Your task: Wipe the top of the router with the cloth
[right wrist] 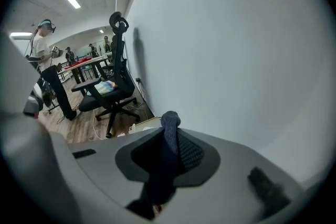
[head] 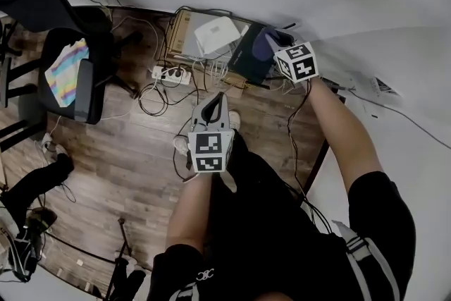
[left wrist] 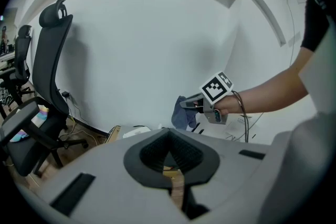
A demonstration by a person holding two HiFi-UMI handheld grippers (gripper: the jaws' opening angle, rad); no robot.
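**Right gripper** (head: 273, 39): the jaws are closed on a dark blue cloth (head: 261, 46). In the right gripper view the cloth (right wrist: 169, 144) is seen pinched between the jaws, with a bunched end standing up past the tips. In the left gripper view the cloth (left wrist: 184, 114) hangs from this gripper in the air, clear of any surface.

**Left gripper** (head: 213, 106): the jaws are together and nothing is held between them. The gripper is kept over the wooden floor (head: 127, 151), well apart from the router.

**Router** (head: 216, 34): a white, flat unit is found low by the wall, resting on a cardboard box (head: 177, 32), with cables and a white power strip (head: 171, 74) beside it. An office chair (head: 67, 70) stands to the left.

**Progress:** the cloth is judged secured and brought near the router, just to its right and above it. No contact between cloth and router top is shown. The wipe itself is therefore assessed as not yet begun: lowering the cloth onto the top and passing it across remain outstanding.
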